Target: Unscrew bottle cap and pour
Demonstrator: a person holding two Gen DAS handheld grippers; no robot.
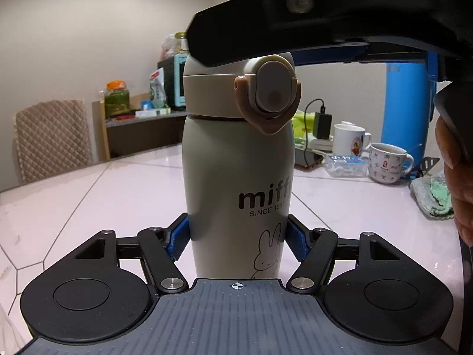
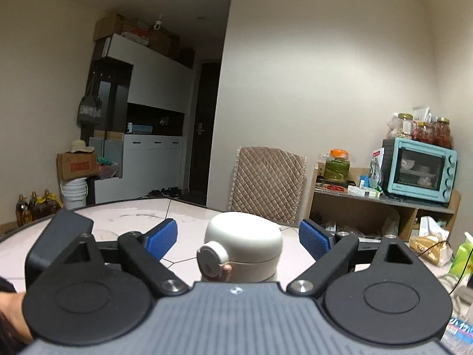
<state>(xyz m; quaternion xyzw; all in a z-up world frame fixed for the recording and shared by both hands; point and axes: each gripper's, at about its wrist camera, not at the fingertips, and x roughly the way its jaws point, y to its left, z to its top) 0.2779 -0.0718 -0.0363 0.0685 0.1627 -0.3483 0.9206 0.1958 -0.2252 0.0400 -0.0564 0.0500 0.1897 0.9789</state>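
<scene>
A beige Miffy thermos bottle (image 1: 236, 177) stands upright on the white tiled table (image 1: 103, 195). My left gripper (image 1: 238, 236) is shut on its lower body, blue pads pressed on both sides. The bottle's cap (image 1: 239, 88) has a round grey latch and a brown strap. My right gripper (image 2: 238, 236) is open, its blue pads apart on either side of the cap (image 2: 245, 245), not touching it. In the left wrist view the right gripper (image 1: 295, 23) shows as a black arm across the cap's top. A white mug (image 1: 387, 162) stands at the right.
A second mug (image 1: 350, 140), a tissue pack (image 1: 344, 164), a charger, a green cloth (image 1: 434, 198) and a blue container (image 1: 408, 106) crowd the table's right. A padded chair (image 2: 267, 177) and a shelf with a teal oven (image 2: 418, 168) stand behind.
</scene>
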